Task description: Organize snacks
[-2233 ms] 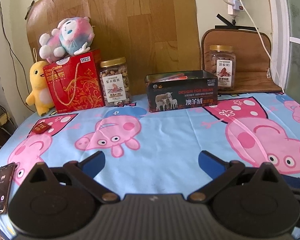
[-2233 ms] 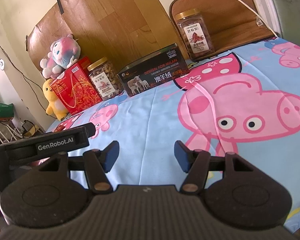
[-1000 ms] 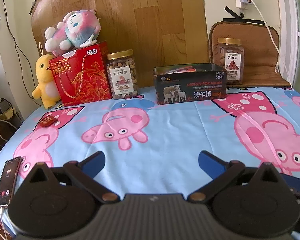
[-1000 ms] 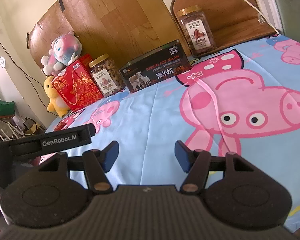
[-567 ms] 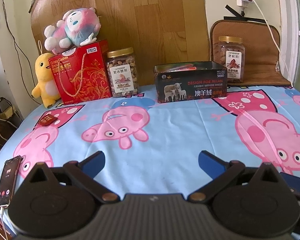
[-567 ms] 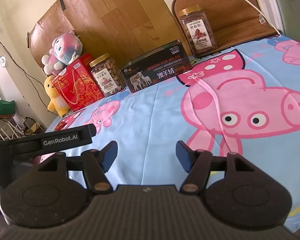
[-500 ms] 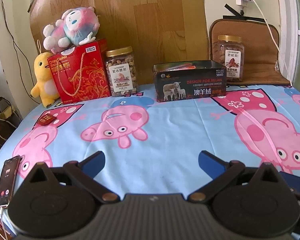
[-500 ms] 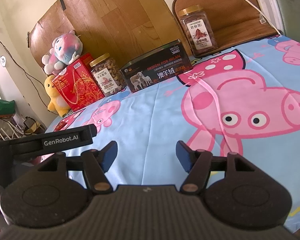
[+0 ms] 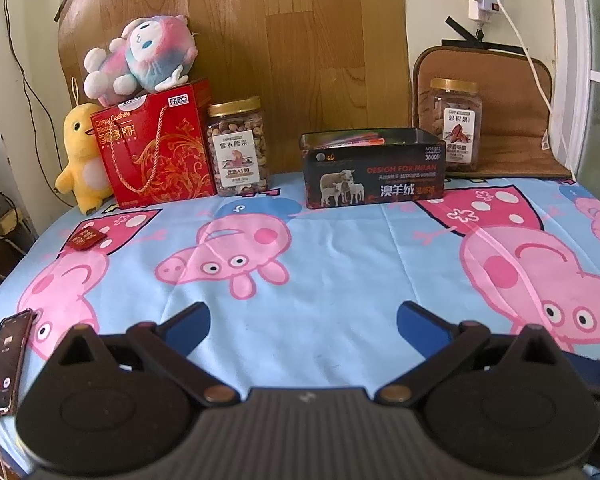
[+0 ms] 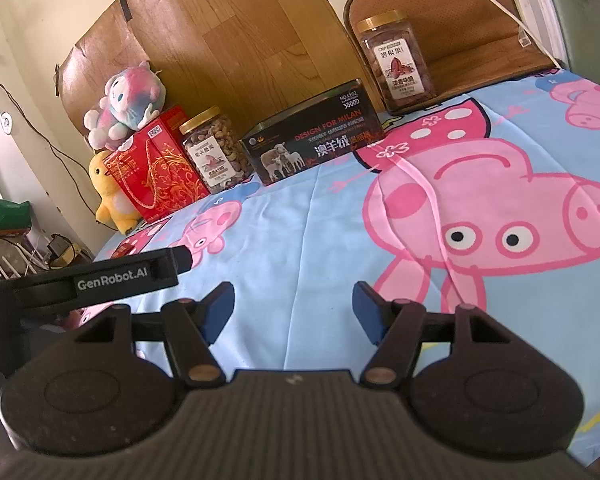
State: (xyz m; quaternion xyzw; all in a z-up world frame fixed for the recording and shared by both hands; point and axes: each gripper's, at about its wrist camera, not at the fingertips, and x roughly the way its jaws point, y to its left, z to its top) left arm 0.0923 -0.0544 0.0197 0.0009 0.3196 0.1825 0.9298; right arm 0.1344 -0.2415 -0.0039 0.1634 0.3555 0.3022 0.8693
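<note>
Black tin box (image 9: 374, 172) sits well ahead of the left gripper (image 9: 303, 322), slightly to its right, at the far edge of the surface (image 9: 340, 272), long axis running left-right, printed side facing the gripper, open top up. A small red snack packet (image 9: 85, 237) lies flat far ahead-left. Left gripper and right gripper (image 10: 293, 309) both hover level over the cloth, jaws spread wide, holding nothing.
</note>
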